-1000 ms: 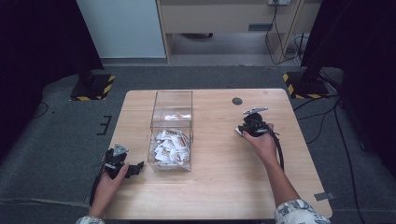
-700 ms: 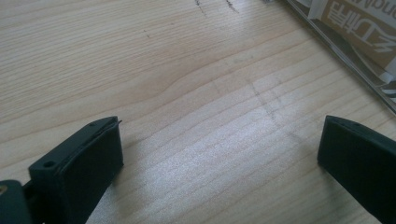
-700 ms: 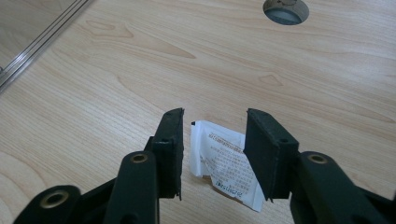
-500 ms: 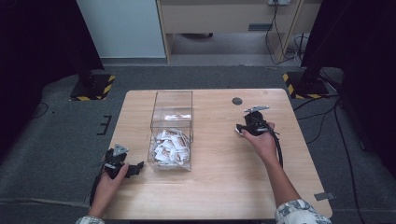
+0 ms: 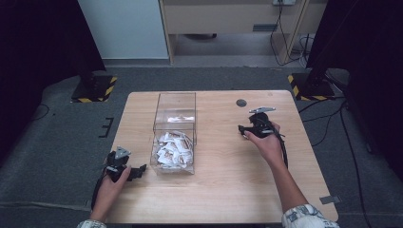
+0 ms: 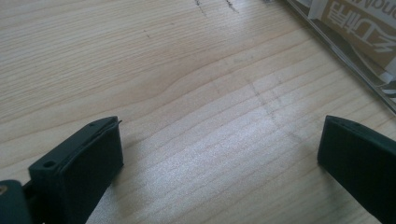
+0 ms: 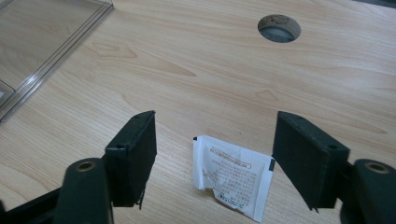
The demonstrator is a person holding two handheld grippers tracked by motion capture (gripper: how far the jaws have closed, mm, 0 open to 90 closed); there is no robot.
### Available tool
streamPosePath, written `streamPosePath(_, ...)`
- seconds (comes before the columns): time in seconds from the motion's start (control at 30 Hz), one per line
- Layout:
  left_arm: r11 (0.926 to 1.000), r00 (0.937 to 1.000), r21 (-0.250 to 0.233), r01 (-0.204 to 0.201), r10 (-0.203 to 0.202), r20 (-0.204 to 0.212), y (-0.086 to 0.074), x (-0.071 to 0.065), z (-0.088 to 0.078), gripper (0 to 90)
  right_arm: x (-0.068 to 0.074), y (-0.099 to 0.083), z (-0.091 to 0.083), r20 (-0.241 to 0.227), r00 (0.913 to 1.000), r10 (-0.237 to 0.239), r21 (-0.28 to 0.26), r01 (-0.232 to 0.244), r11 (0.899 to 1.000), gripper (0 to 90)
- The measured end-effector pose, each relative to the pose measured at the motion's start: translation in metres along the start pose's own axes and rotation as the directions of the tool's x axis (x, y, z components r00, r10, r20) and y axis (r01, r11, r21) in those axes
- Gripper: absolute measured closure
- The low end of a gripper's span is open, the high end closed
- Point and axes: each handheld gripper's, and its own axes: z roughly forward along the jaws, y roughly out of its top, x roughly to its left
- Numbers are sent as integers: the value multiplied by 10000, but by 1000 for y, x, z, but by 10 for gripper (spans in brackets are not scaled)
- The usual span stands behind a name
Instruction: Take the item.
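My right gripper (image 7: 215,140) is open, low over the table's right half, and its jaws have just been opening. A white sachet (image 7: 233,177) with small print lies flat on the wood between them, its right edge close to the right jaw. In the high view the right gripper (image 5: 243,129) points left toward a clear plastic box (image 5: 174,133) holding several white and brown sachets (image 5: 173,148). My left gripper (image 5: 138,170) rests near the box's front left corner. Its jaws (image 6: 219,149) stand wide open over bare wood.
The box wall (image 6: 341,60) runs along the upper right of the left gripper view, with a brown sachet (image 6: 359,28) behind it. A round cable hole (image 5: 241,102) sits in the table beyond the right gripper. The wooden table (image 5: 228,190) has free room in front.
Both hands have kept their places. In the high view the right gripper looks much the same at this distance.
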Motion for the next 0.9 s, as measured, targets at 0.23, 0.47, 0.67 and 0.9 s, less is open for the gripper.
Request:
streamPosePath(0.23, 10000, 10000, 0, 1, -1, -1, 0, 0, 0, 0, 0, 2, -5, -188, 9997, 183, -206, -187, 9996, 164)
streamPosePath(0.47, 10000, 10000, 2, -2, 2, -1, 0, 0, 0, 0, 1, 3, -14, -189, 9995, 254, -475, -263, 9985, 91)
streamPosePath(0.67, 10000, 10000, 0, 1, -1, 0, 0, 0, 0, 0, 2, 3, -25, -388, 9987, 319, -629, -343, 9974, 80)
streamPosePath(0.9, 10000, 10000, 0, 1, -1, 0, 0, 0, 0, 0, 5, 0, -36, -535, 9984, 206, -776, -247, 9967, 73)
